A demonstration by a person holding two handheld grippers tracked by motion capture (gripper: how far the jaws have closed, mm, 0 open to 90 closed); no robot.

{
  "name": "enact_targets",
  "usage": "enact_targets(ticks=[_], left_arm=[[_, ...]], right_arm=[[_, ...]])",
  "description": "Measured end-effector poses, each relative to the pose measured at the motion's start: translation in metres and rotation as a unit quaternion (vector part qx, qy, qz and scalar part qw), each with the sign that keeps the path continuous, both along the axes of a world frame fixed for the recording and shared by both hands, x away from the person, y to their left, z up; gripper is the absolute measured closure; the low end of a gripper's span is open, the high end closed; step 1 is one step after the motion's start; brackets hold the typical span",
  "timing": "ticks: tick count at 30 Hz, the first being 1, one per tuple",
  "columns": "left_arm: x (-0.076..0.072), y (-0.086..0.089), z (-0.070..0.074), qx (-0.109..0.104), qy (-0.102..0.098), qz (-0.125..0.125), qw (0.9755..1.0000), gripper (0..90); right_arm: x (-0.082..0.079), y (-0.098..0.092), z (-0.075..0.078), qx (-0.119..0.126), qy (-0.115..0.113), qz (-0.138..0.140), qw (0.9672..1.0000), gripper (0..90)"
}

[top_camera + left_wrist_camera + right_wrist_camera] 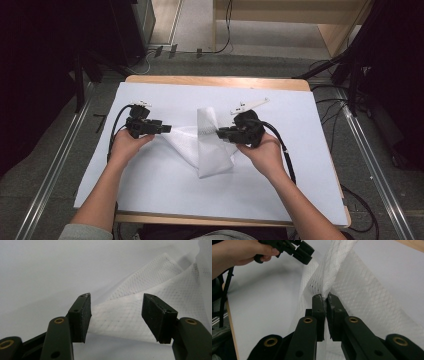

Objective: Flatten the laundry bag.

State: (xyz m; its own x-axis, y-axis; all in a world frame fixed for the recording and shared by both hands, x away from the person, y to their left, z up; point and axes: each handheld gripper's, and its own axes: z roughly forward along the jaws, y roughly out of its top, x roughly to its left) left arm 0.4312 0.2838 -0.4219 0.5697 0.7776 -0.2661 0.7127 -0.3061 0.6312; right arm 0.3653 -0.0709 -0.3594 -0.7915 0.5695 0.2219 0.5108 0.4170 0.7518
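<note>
Your one white mesh cloth (202, 147) lies mid-table on the white sheet (300, 165), its long fold running from near you toward the far edge, where a bunched end stands up. Your right gripper (326, 298) pinches that bunched fold tight. Your left gripper (116, 312) gapes wide, the cloth's corner between its jaws untouched.

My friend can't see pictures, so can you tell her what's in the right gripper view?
Two black jaws of the right tool are shut on a bunched fold of white mesh cloth, which rises from them over a white table cover. At top left, a hand holds the left tool.
</note>
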Motion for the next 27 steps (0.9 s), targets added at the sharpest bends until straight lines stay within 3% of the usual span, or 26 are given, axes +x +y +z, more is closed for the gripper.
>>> enact_targets(ticks=[2, 7, 14, 23, 27], left_arm=[[0.004, -0.004, -0.002, -0.007, -0.011, 0.001, 0.9999, 41.5], [0.017, -0.020, -0.010, 0.018, 0.001, -0.022, 0.9996, 41.3], [0.019, -0.033, -0.021, 0.042, 0.000, -0.038, 0.9984, 43.8], [0.021, -0.036, -0.027, 0.047, 0.021, -0.041, 0.9978, 64.5], [0.019, -0.038, -0.027, 0.049, 0.022, -0.047, 0.9975, 73.3]], right_arm=[[-0.006, -0.007, -0.003, -0.002, 0.000, -0.003, 1.0000, 86.9], [-0.018, -0.024, -0.009, 0.004, 0.002, -0.015, 0.9999, 86.8], [-0.027, -0.043, -0.020, 0.009, 0.007, -0.031, 0.9994, 86.7], [-0.034, -0.055, -0.029, 0.015, 0.012, -0.044, 0.9989, 86.4], [-0.033, -0.056, -0.030, 0.016, 0.013, -0.047, 0.9987, 86.4]])
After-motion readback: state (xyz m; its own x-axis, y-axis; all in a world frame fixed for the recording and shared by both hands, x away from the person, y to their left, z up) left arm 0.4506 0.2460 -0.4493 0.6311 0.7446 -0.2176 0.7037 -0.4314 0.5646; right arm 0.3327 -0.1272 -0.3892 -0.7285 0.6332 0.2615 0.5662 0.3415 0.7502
